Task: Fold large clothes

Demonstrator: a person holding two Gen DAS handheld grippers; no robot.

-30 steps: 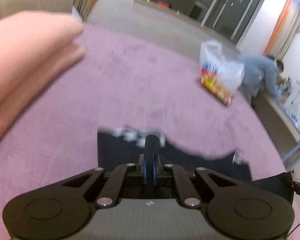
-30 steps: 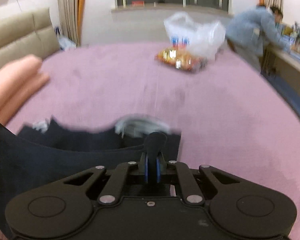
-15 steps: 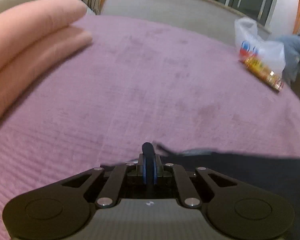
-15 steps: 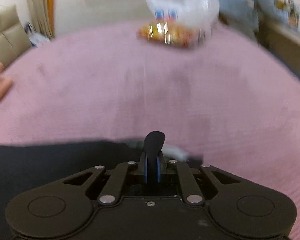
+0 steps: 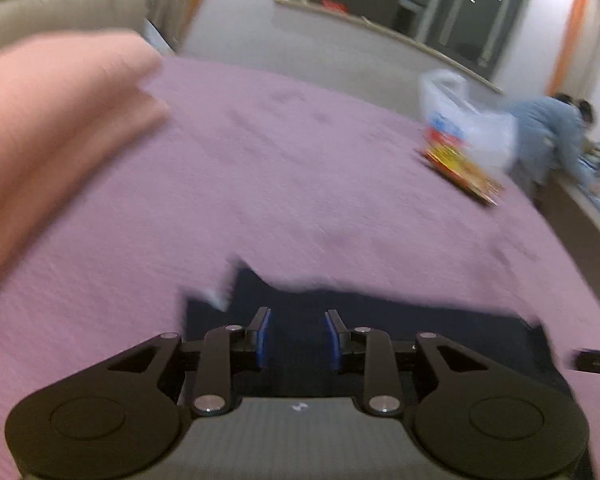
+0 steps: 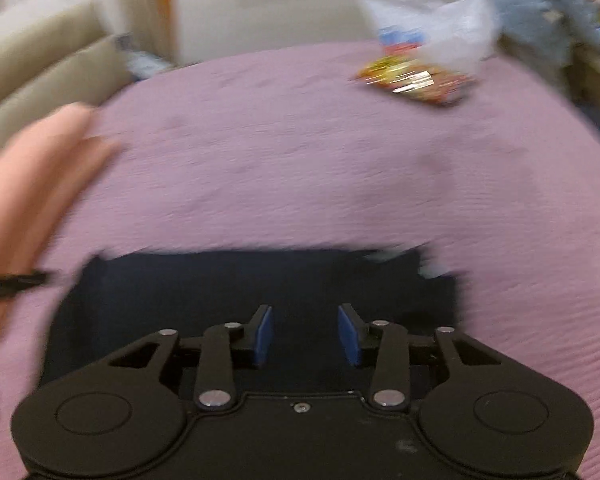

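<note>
A dark navy garment (image 5: 380, 332) lies flat on the purple bedspread (image 5: 300, 184), folded into a rough rectangle; it also shows in the right wrist view (image 6: 236, 288). My left gripper (image 5: 297, 336) is open and empty, just above the garment's left part. My right gripper (image 6: 305, 334) is open and empty, above the garment's right part. A small white patch shows at the garment's far left corner (image 5: 216, 300) and far right corner (image 6: 428, 268). Both views are blurred by motion.
A folded pink blanket (image 5: 48, 136) lies on the left of the bed (image 6: 28, 176). A white plastic bag with snack packets (image 5: 460, 148) sits at the far right (image 6: 420, 52). A person in blue (image 5: 548, 136) bends over a counter beyond the bed.
Both grippers were shut on the garment's edge and have opened, letting it go. The garment now lies flat on the bed and both grippers have drawn back a little.
</note>
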